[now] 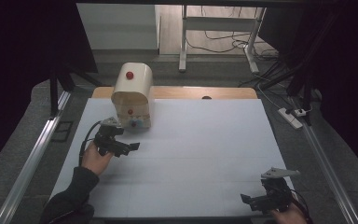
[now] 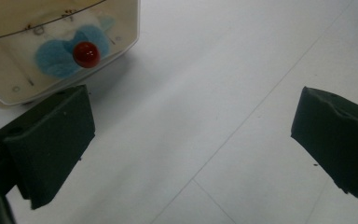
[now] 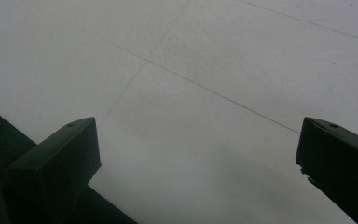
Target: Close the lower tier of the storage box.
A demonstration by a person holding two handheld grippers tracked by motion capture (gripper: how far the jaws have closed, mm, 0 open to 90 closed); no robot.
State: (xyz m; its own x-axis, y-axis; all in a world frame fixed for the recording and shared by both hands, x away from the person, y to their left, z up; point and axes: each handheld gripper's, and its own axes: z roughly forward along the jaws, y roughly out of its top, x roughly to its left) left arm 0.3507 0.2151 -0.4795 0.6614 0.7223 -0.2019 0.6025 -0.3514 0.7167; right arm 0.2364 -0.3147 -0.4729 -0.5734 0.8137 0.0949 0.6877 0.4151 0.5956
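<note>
A cream box with a rounded top (image 1: pixel 132 94) stands at the back left of the white table (image 1: pixel 191 154). It carries red knobs on its top and front, and a blue patch around the lowest knob (image 2: pixel 86 54). My left gripper (image 1: pixel 125 147) hovers just in front of the box (image 2: pixel 56 42), jaws wide open and empty; its left pad (image 2: pixel 51 140) is close below the box's front edge. My right gripper (image 1: pixel 254 201) rests low at the table's front right, open, with bare table between its pads (image 3: pixel 58 163).
A wooden board edge (image 1: pixel 182 92) shows behind the white sheet. Metal rails (image 1: pixel 32 158) run along both sides of the table. A power strip (image 1: pixel 290 117) and cables lie on the floor at the right. A desk frame (image 1: pixel 219 28) stands farther back.
</note>
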